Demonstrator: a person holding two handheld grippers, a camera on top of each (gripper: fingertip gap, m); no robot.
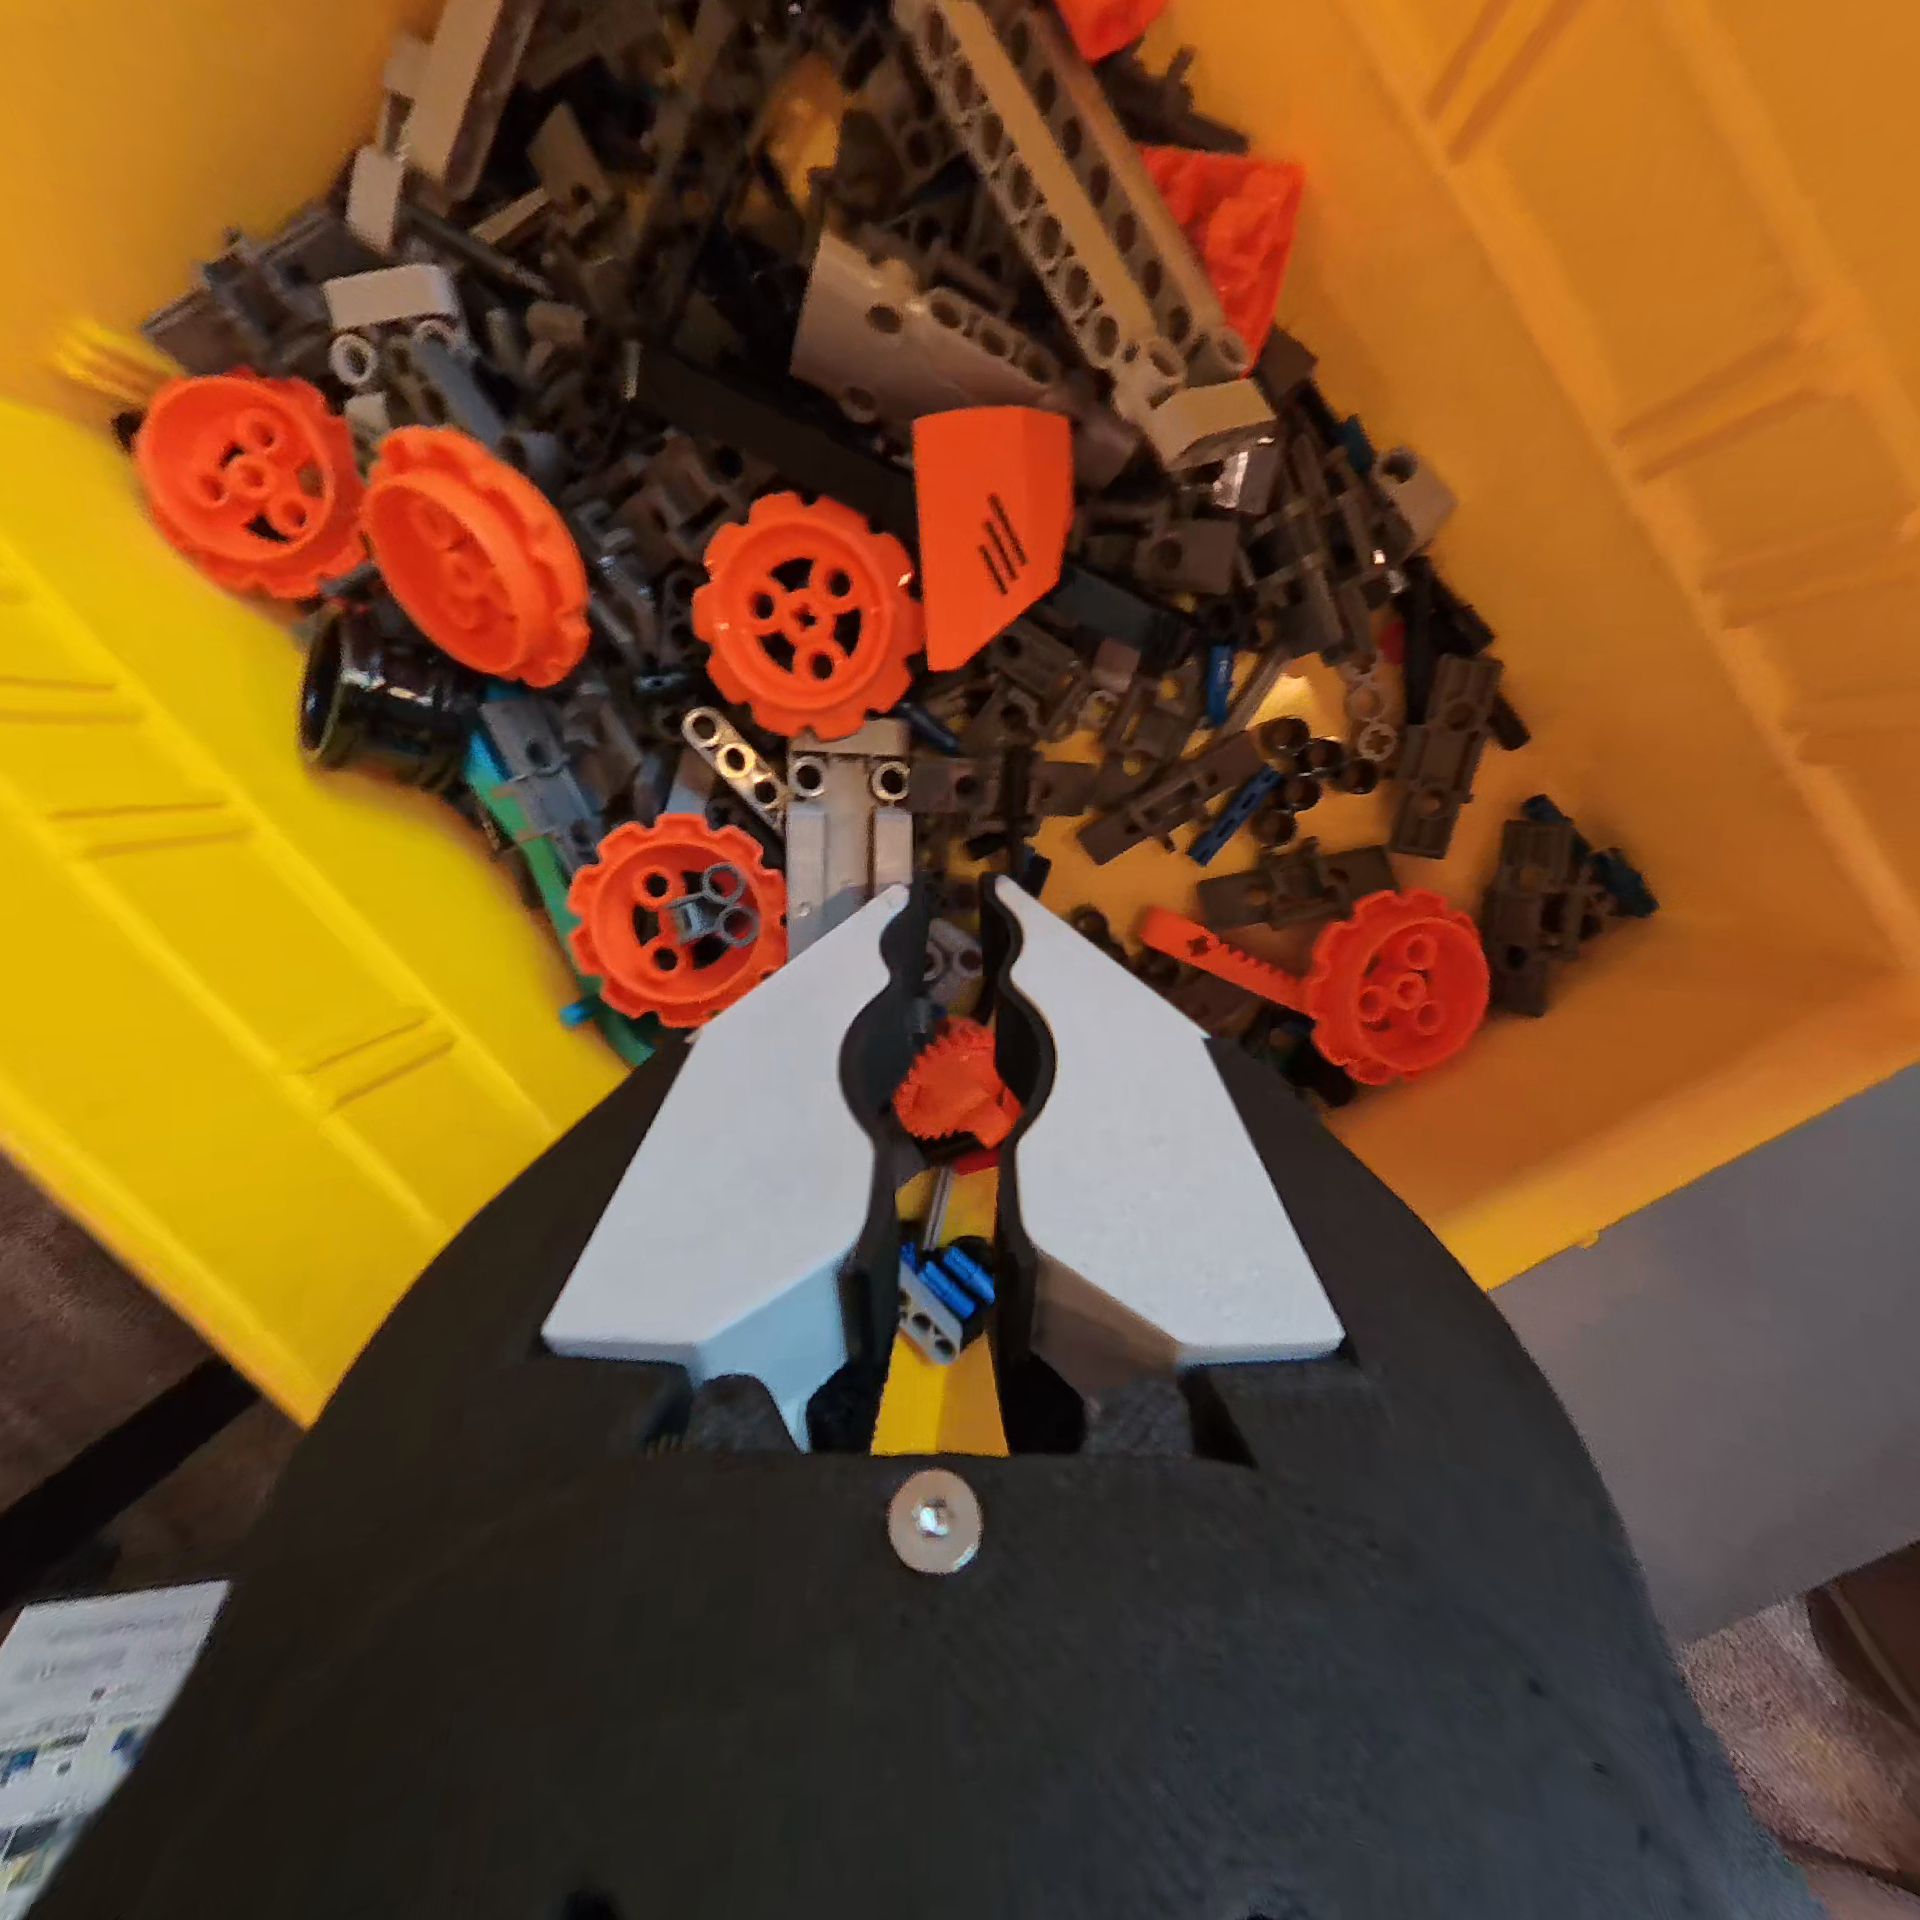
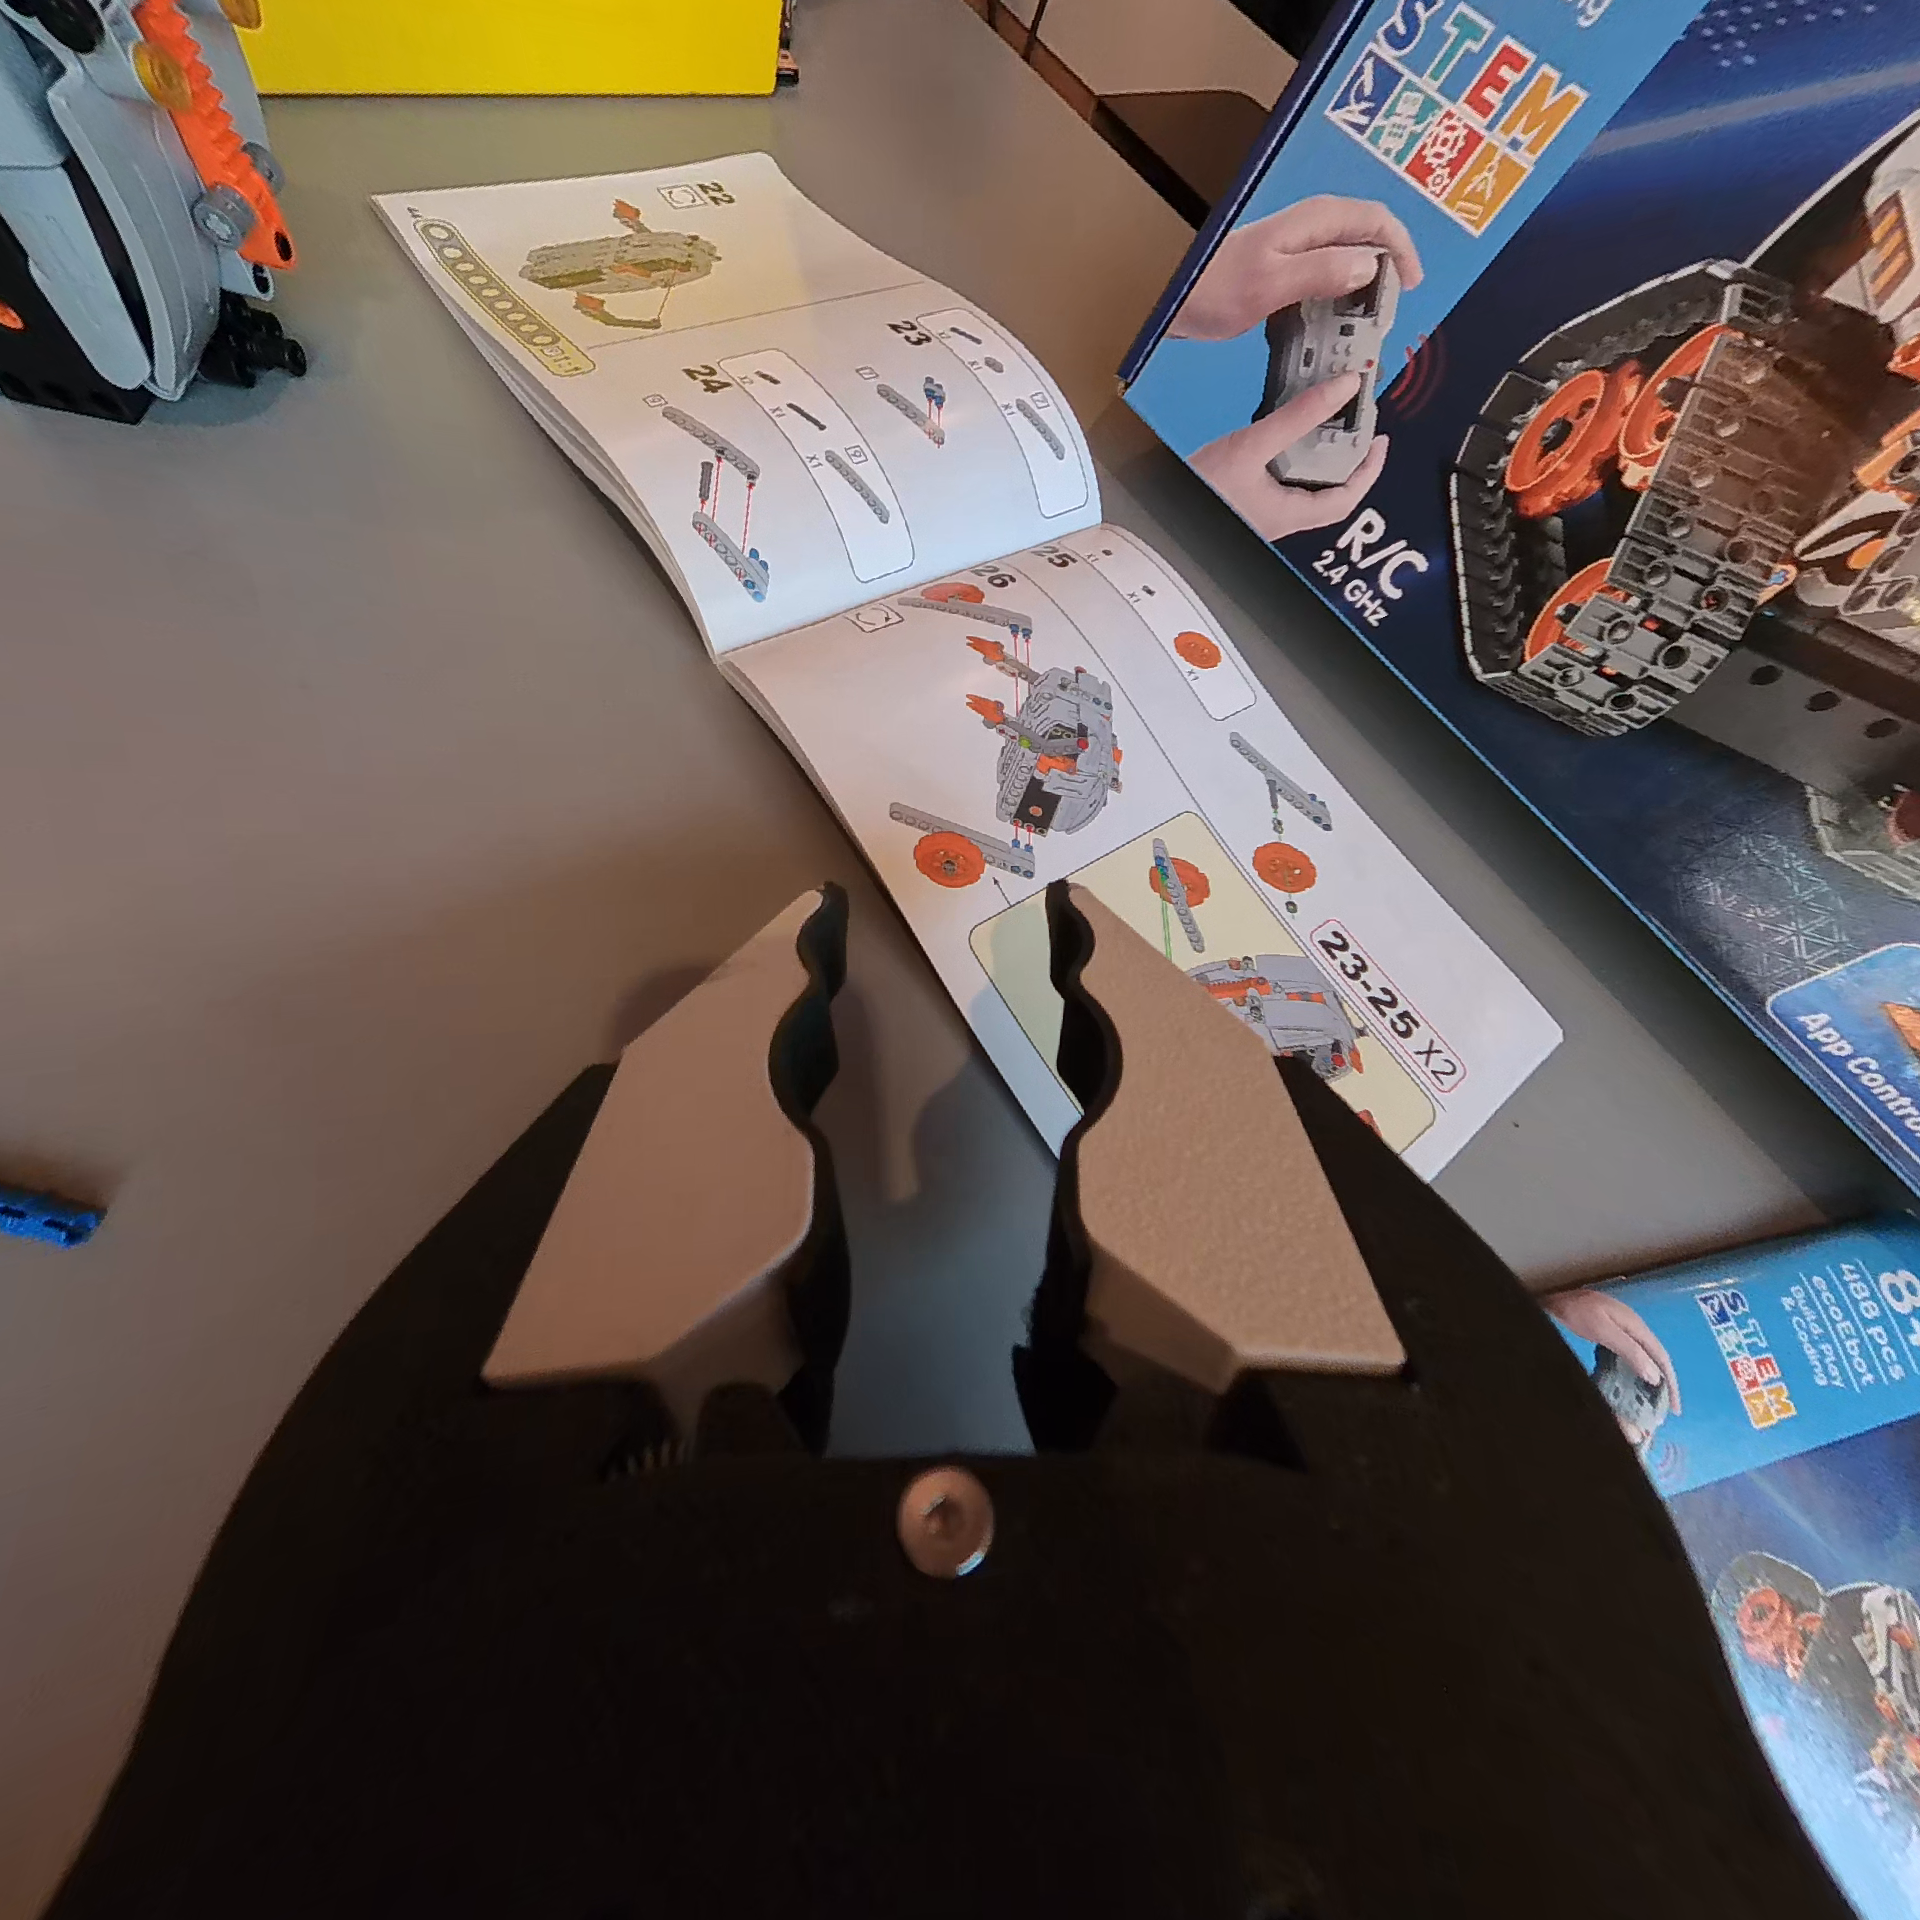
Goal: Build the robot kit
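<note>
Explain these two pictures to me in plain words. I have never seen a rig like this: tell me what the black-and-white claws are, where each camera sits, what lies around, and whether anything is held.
There is no robot here. A person holds a two-finger gripper in each hand, and a wide-angle camera on each one looks forward along its fingers.

The left wrist view shows the left gripper reaching into a yellow bin of building-toy parts, mostly dark grey beams and orange wheels. Its jaws are nearly together. A small orange gear shows in the gap between them, but I cannot tell whether it is gripped or just lying below.

The right wrist view shows the right gripper, open and empty, above a grey table. Beside its tips lies an open instruction booklet. To the right are a blue toy box and a second box. A partly built model stands at the far left, with a small blue piece nearer.
</note>
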